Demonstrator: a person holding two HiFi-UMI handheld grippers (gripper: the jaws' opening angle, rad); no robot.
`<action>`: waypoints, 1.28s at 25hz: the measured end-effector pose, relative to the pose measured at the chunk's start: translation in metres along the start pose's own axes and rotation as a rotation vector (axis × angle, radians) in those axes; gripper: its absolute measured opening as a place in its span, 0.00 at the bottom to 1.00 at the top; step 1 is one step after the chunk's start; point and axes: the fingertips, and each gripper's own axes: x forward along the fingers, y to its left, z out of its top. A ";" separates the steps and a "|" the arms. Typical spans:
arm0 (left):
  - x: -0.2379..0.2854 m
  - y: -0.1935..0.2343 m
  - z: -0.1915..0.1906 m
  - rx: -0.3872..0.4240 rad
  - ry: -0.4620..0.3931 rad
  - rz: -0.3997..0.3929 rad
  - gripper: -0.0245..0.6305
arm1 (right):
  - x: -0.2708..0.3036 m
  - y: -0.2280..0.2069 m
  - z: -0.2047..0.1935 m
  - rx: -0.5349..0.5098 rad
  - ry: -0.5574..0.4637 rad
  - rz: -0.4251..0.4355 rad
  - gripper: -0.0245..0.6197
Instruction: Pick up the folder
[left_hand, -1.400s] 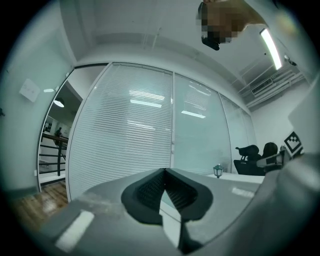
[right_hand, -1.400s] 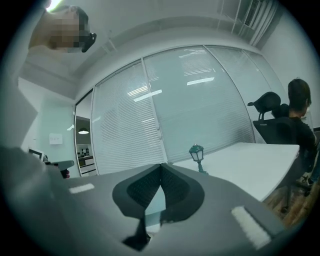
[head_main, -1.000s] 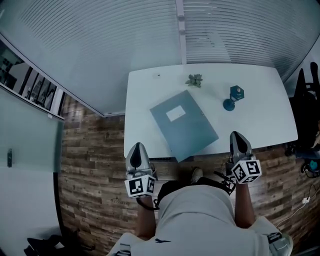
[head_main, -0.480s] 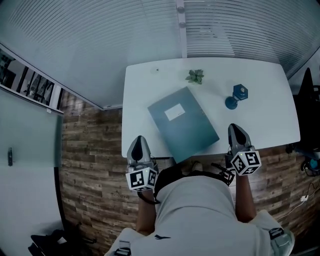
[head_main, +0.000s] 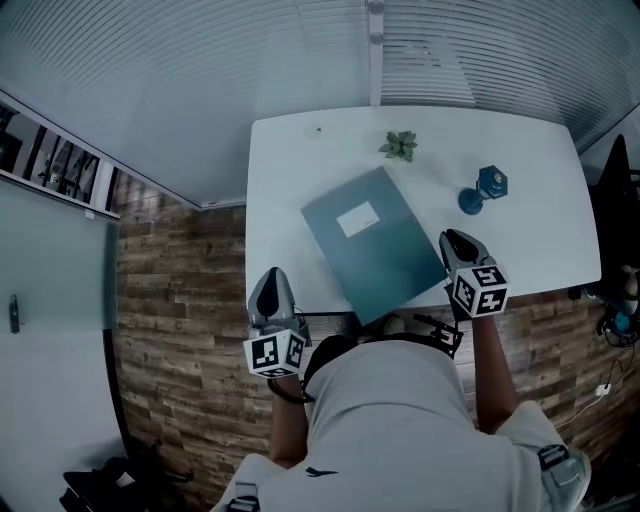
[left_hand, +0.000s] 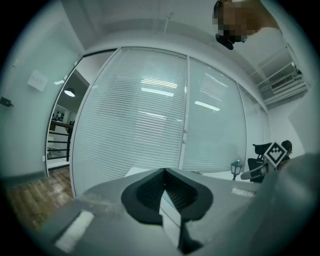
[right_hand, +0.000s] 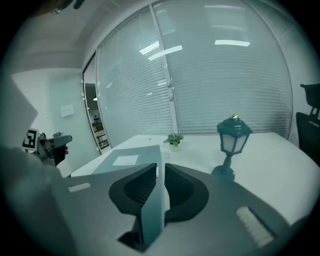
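Looking down on a flat teal-grey rectangular folder (head_main: 385, 260) lying closed on the white desk (head_main: 290, 170), close to the near edge. Running its long axis on a diagonal, from the far end carrying a white paper label (head_main: 358, 218) to the near end, slanting rightward on the way toward the person; poking its nearest corner just past the desk's near edge. Holding the right hand-held gripper (head_main: 455, 245) low at the folder's right-hand corner, aiming along the cover toward the far left; having just been easing its jaws apart, showing only a narrow slit, released, with nothing pinched and the folder's cover lying ahead beyond the slit. Holding the left hand-held gripper (head_main: 272, 282) clenched tight and empty, hovering off the desk's near-left corner above the wooden plank floor (head_main: 180, 300), well apart from the folder. Standing further back on the desk, clear of the folder: a small teal lantern-shaped lamp (head_main: 487, 188) to the right, and a small green potted plant (head_main: 400, 146) near the far edge
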 end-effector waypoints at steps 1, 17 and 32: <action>-0.001 0.002 0.000 -0.001 0.002 -0.004 0.05 | 0.009 0.004 -0.003 -0.006 0.043 0.023 0.15; -0.005 0.007 -0.003 0.041 0.043 -0.031 0.05 | 0.124 0.052 -0.082 0.170 0.744 0.454 0.75; 0.021 -0.015 -0.068 -0.067 0.286 -0.097 0.05 | 0.124 0.050 -0.084 0.179 0.720 0.439 0.73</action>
